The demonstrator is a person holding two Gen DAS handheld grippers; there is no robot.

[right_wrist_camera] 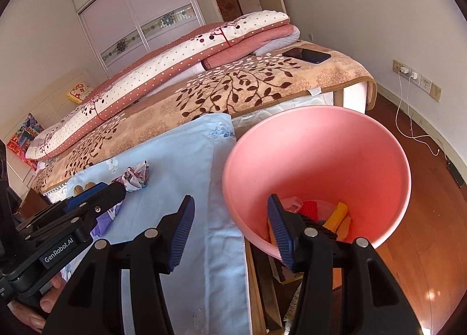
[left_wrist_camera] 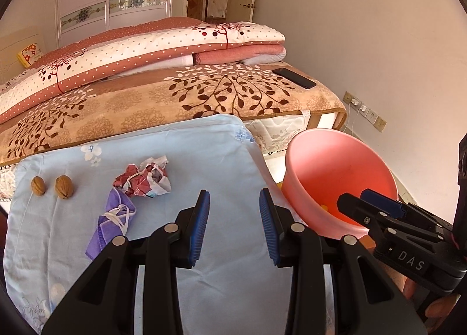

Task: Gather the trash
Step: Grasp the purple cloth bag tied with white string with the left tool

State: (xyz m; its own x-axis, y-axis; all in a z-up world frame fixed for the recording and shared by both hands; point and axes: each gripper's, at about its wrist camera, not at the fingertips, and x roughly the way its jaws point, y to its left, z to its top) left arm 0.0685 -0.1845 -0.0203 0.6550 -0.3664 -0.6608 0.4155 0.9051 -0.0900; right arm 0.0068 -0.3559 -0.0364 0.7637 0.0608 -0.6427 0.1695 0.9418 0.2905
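Leftmost, two walnuts [left_wrist_camera: 50, 186] lie side by side on the pale blue cloth [left_wrist_camera: 181, 145]. Right of them rests a crumpled wrapper [left_wrist_camera: 146, 177], with a purple face mask [left_wrist_camera: 113, 218] just beside it on the near side. The left gripper [left_wrist_camera: 235, 225] hovers over bare cloth, right of the mask, jaws wide apart and holding nothing. Farther right, off the cloth's edge, stands the pink bin [right_wrist_camera: 318, 142], already containing red, orange and yellow scraps [right_wrist_camera: 321, 212]. The right gripper [right_wrist_camera: 230, 228] straddles the bin's near-left rim, jaws wide and empty, one finger [right_wrist_camera: 280, 224] inside the bin. Far behind, a dark phone [left_wrist_camera: 294, 78] lies on the leaf-patterned blanket [left_wrist_camera: 140, 107].
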